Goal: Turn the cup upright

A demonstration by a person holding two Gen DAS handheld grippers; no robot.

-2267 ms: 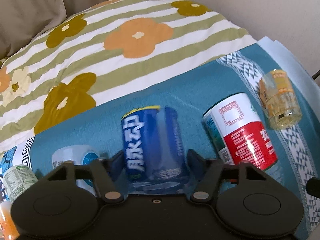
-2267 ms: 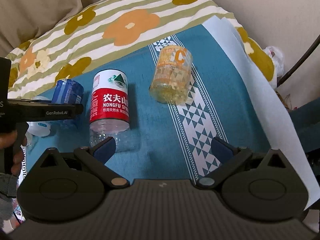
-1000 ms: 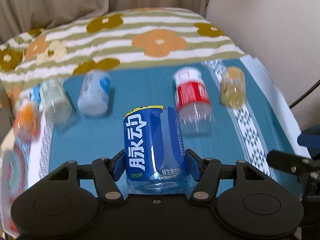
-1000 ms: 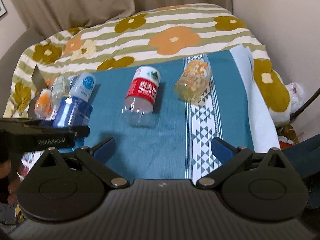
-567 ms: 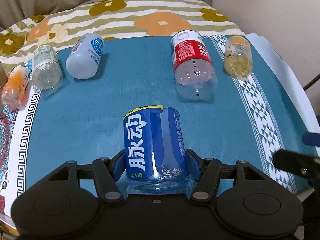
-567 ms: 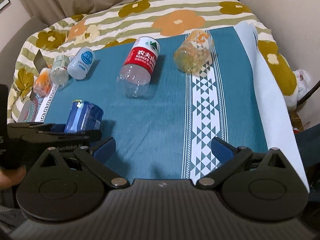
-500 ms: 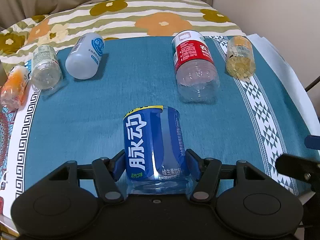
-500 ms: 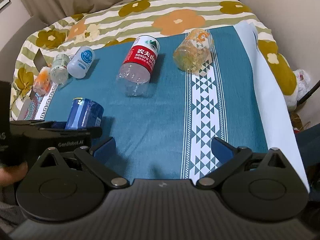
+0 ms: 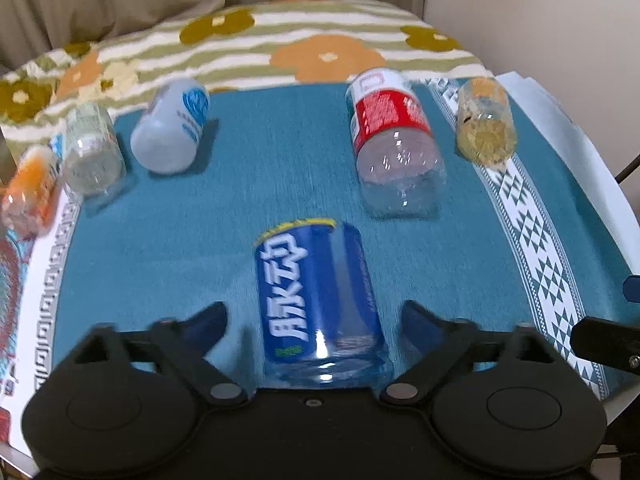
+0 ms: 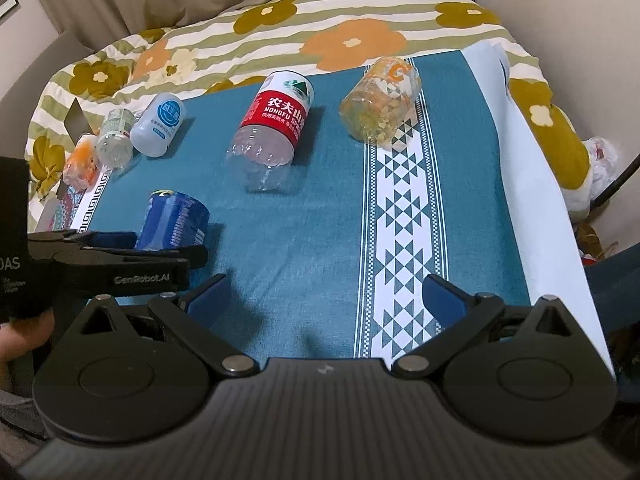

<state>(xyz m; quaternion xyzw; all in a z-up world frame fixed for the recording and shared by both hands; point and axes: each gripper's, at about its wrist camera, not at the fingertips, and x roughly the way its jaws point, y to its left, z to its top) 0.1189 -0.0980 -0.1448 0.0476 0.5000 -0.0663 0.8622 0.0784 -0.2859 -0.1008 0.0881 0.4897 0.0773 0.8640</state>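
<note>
The blue-labelled clear plastic cup (image 9: 316, 300) stands upright on the teal cloth (image 9: 240, 184), open end up. My left gripper (image 9: 314, 320) is open, its jaws spread wide on both sides of the cup and apart from it. In the right wrist view the same cup (image 10: 172, 220) shows at the left with the left gripper (image 10: 120, 256) around it. My right gripper (image 10: 326, 290) is open and empty over the cloth's near edge.
A red-labelled clear cup (image 9: 394, 140) and a yellow-orange cup (image 9: 486, 120) lie on their sides at the back right. A white-blue cup (image 9: 172, 128), a clear cup (image 9: 92, 152) and an orange one (image 9: 30, 192) lie at the back left. Flowered bedding (image 9: 280, 36) is behind.
My left gripper has opened and let go of the blue cup, which now stands on the cloth. The right gripper has barely moved.
</note>
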